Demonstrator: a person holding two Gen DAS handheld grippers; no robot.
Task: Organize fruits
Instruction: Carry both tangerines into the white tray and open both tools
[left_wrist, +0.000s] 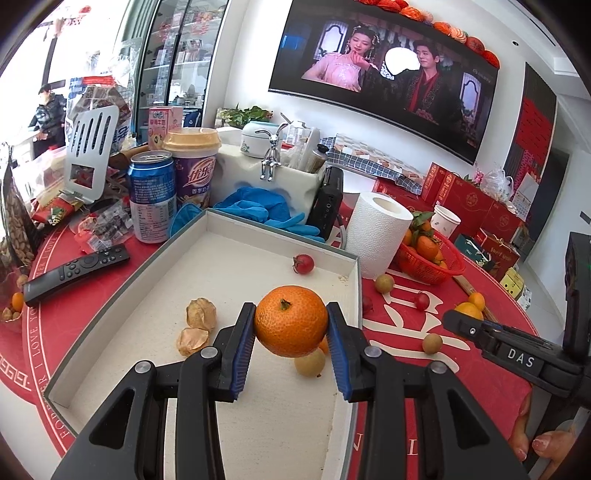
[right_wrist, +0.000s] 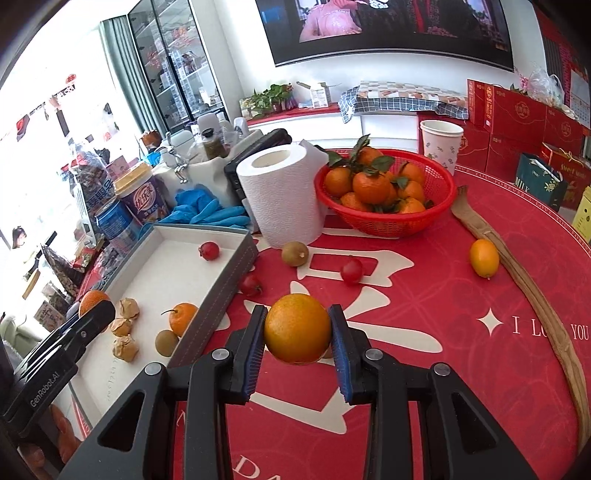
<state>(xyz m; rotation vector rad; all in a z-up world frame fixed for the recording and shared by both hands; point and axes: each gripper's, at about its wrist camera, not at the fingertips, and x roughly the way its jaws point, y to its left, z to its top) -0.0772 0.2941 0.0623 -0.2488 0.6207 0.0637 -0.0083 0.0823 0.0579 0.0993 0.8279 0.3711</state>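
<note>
My left gripper (left_wrist: 291, 314) is shut on an orange mandarin (left_wrist: 286, 332) and holds it above the white tray (left_wrist: 229, 236). In the tray lie a small red fruit (left_wrist: 303, 263), two papery husked fruits (left_wrist: 201, 314) and a yellow-brown fruit (left_wrist: 310, 363). My right gripper (right_wrist: 299, 317) is shut on a smooth yellow-orange fruit (right_wrist: 297, 336) over the red tablecloth, right of the tray (right_wrist: 221, 284). From the right wrist view the tray also holds a stemmed little mandarin (right_wrist: 183, 317). The left gripper (right_wrist: 99, 312) shows there at the left edge.
A red basket (right_wrist: 384, 221) of mandarins, a paper roll (right_wrist: 280, 195) and a paper cup (right_wrist: 441, 144) stand behind. Loose on the cloth lie a green-brown fruit (right_wrist: 294, 253), red fruits (right_wrist: 351, 270), a kumquat (right_wrist: 484, 257) and a wooden stick (right_wrist: 517, 277). Cans, cups and a remote (left_wrist: 77, 273) crowd the left.
</note>
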